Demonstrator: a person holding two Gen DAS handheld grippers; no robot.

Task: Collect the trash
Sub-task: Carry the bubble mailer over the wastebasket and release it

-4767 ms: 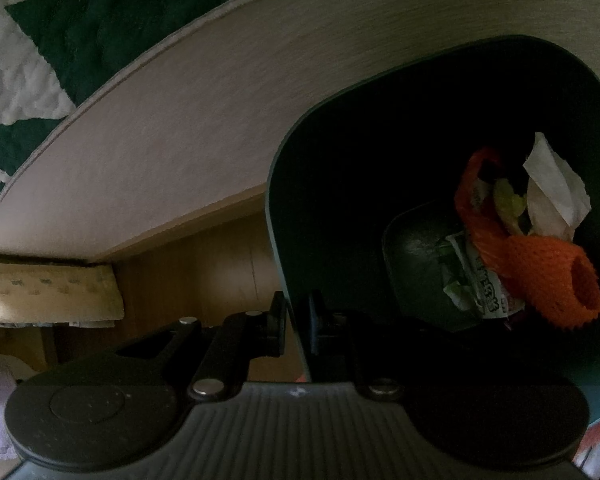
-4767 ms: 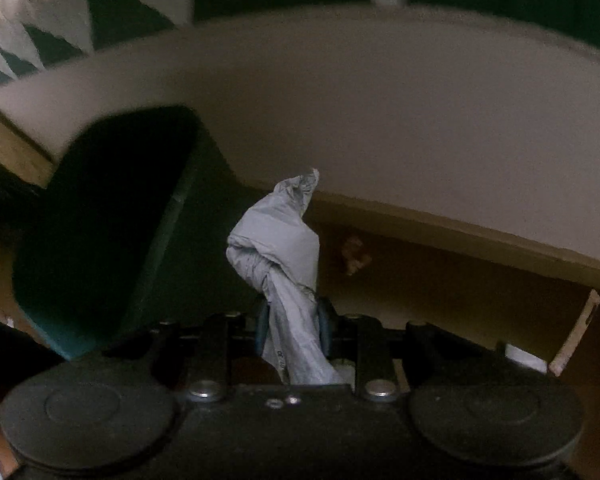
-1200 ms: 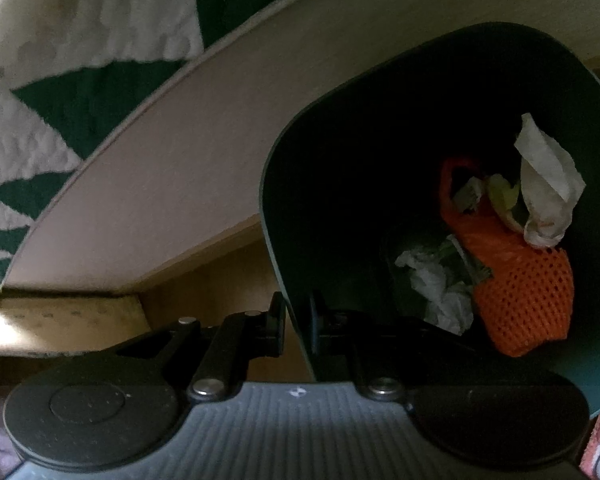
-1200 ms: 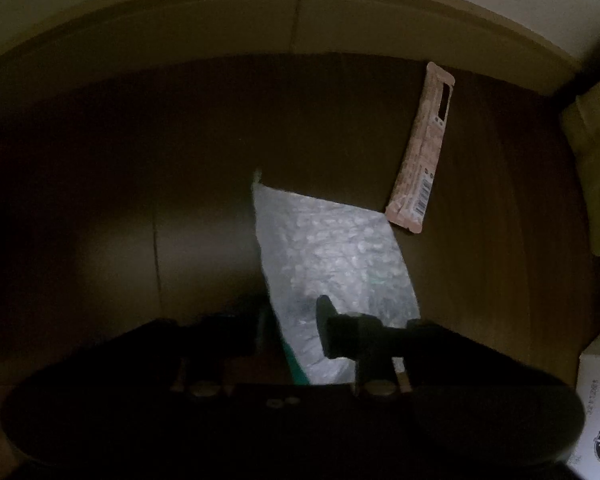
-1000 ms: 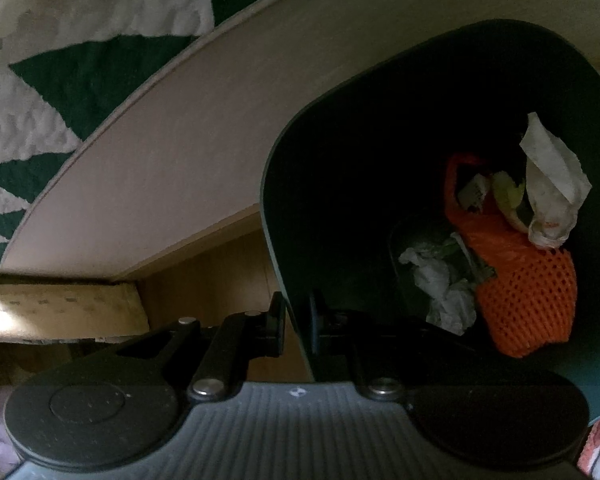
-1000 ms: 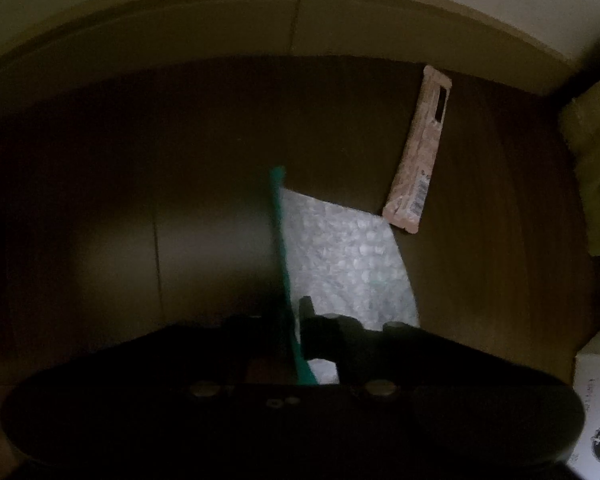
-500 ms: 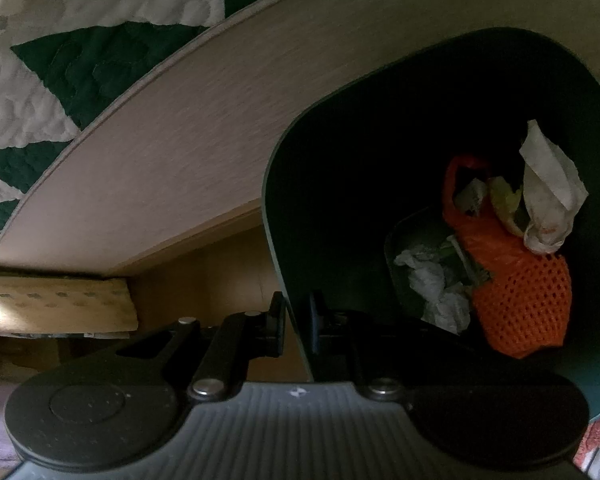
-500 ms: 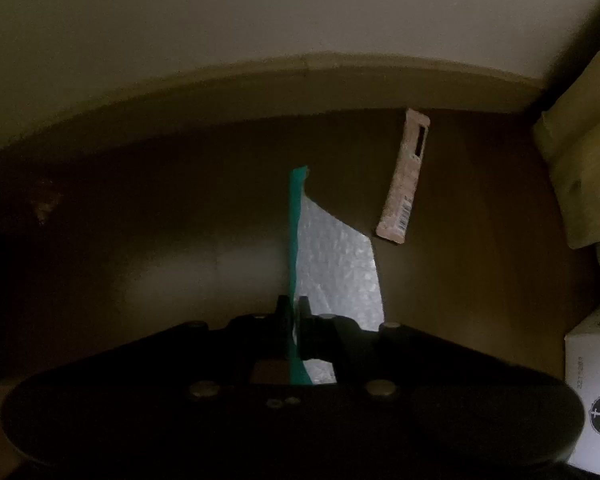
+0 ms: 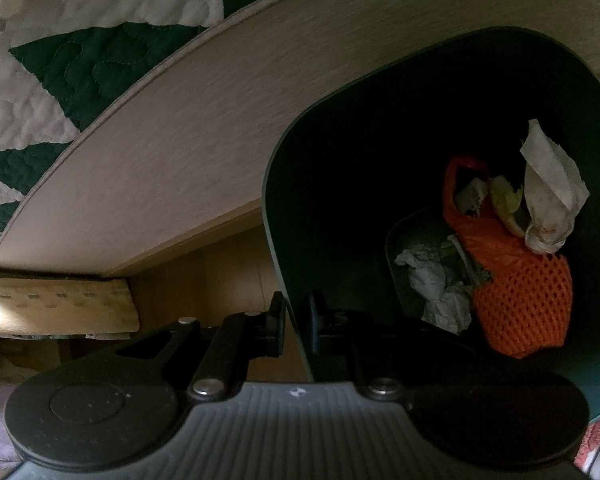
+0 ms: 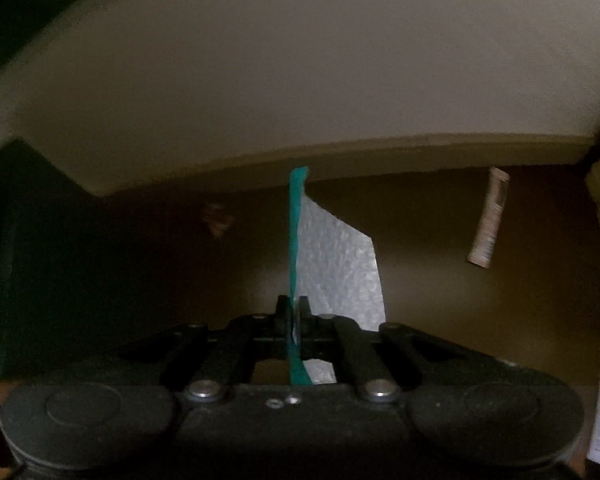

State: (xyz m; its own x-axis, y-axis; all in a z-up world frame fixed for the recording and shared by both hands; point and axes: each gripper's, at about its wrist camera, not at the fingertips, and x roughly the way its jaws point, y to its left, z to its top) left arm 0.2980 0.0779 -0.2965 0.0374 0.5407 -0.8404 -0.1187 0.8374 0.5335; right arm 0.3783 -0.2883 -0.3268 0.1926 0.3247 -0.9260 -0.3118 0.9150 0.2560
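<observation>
Green-edged bubble wrap (image 10: 336,264) is now clamped edge-on between the closed fingers of the right gripper (image 10: 293,312) and is lifted off the dark wooden floor (image 10: 440,300). 1.2 s ago the same sheet lay flat on the floor with the fingers spread around it, so the pickup is judged done. 1 pink wrapper (image 10: 490,220) is left on the floor, well apart to the right, and a small scrap (image 10: 216,218) is seen to the left. The dark green bin (image 9: 284,208) is held by its rim, which is pinched between the closed fingers of the left gripper (image 9: 296,322), as it was 4.8 s ago. Inside it an orange net bag (image 9: 516,292), a white tissue (image 9: 548,196) and crumpled paper (image 9: 432,284) are seen. The carry to the bin is judged to come next.
</observation>
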